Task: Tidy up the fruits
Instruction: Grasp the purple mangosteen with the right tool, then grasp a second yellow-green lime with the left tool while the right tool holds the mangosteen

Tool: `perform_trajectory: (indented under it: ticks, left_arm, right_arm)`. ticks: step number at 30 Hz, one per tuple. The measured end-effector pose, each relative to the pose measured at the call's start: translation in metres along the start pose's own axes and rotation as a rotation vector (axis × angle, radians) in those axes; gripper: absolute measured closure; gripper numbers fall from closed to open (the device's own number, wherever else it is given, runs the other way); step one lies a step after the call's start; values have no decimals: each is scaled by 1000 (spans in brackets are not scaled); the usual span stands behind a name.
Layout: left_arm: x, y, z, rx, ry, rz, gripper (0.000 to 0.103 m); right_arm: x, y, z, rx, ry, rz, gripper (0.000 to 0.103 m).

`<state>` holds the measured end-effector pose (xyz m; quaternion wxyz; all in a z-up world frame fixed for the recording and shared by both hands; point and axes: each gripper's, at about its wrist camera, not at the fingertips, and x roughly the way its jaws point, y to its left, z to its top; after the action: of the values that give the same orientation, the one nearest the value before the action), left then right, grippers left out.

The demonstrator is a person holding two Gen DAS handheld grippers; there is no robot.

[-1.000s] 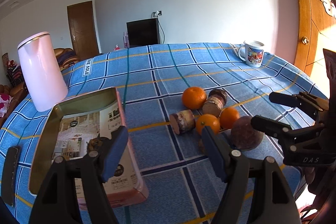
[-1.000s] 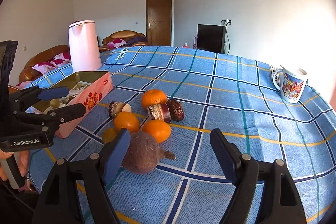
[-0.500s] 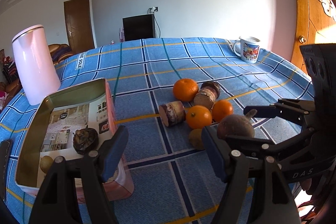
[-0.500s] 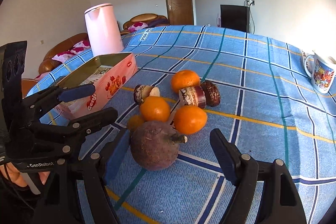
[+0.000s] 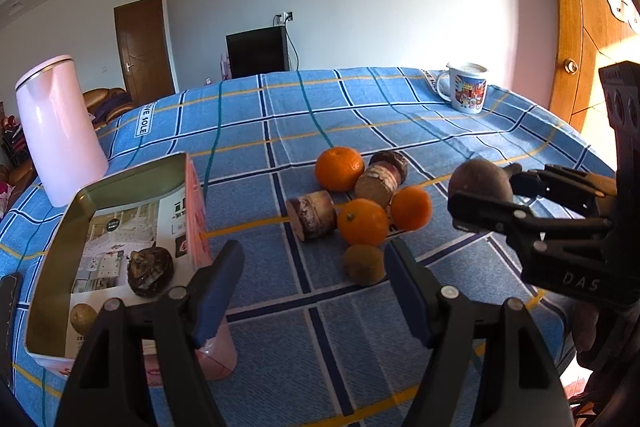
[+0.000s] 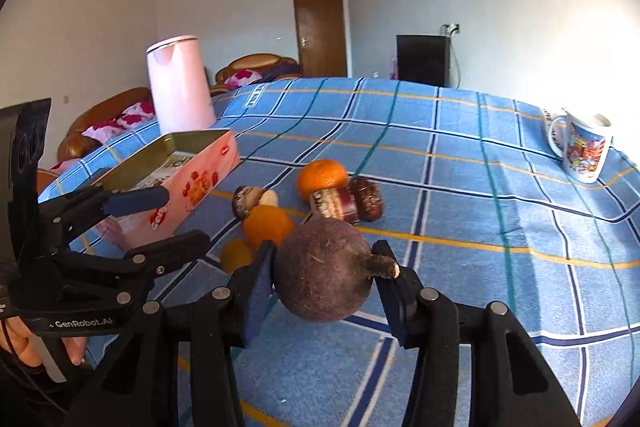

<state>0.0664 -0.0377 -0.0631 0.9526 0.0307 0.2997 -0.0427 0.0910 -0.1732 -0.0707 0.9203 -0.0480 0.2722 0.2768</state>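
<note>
A tall pale-pink kettle (image 5: pixel 60 131) is standing at the ten o'clock edge of the blue plaid tablecloth (image 5: pixel 328 115), which is carrying a white tag reading "LOVE SOLE", only partly legible. Just beside it, at about nine o'clock, a shallow rectangular pink tin (image 5: pixel 52 251) with a gold-toned inside is lying open, printed paper on its floor; a dark, rough, knobbly fruit (image 5: pixel 150 271) and a yellowish-brown one (image 5: pixel 82 319) are sitting in its near end. The left gripper (image 5: pixel 312 287), black with blue pads and marked "GenRobot.AI" on its side, is hovering with jaws spread wide and nothing between them.

At the table's centre a loose cluster is resting: three glossy orange mandarins (image 5: pixel 339 169), two short brown stubby cylinders with pale cut ends (image 5: pixel 312 214), a dark reddish-brown fruit (image 5: pixel 394 161) and a small fuzzy brown kiwi (image 5: pixel 364 264), mostly touching one another.

At four o'clock the right gripper (image 6: pixel 326 277), lettered "DAS", has just been closing and is clenching a round, dull purple-brown fruit (image 6: pixel 322 269) with a rough, hairy skin and a short stub with a pale end; it is being held just above the cloth, near the cluster.

At one o'clock, well apart, a white mug (image 5: pixel 466 87) with a colourful cartoon print is standing upright.
</note>
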Motion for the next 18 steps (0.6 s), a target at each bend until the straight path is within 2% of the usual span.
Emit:
perform_trajectory:
  ticks: [2, 4, 9, 12, 14, 16, 17, 18]
  left_arm:
    - [4, -6, 2, 8, 9, -5, 28]
    - [10, -11, 3, 17, 23, -11, 28]
    - [25, -17, 9, 20, 86, -35, 30]
    - [35, -20, 10, 25, 137, -67, 44]
    - [41, -18, 9, 10, 169, -76, 62]
    - [43, -19, 8, 13, 179, -91, 64]
    - [44, -21, 7, 20, 187, -96, 71]
    - [44, -22, 6, 27, 191, -99, 72]
  right_arm:
    - [-3, -6, 1, -7, -21, -63, 52]
    - [-5, -13, 2, 3, -29, -88, 52]
    - [-3, -27, 3, 71, -24, -37, 52]
    - [-3, -25, 2, 68, -26, -31, 52]
    - [-2, -25, 1, 72, -26, -24, 52]
    - [-2, -25, 0, 73, -23, -18, 52]
    - [-2, -25, 0, 72, -22, -18, 52]
    - [-2, -25, 0, 69, -22, -20, 52]
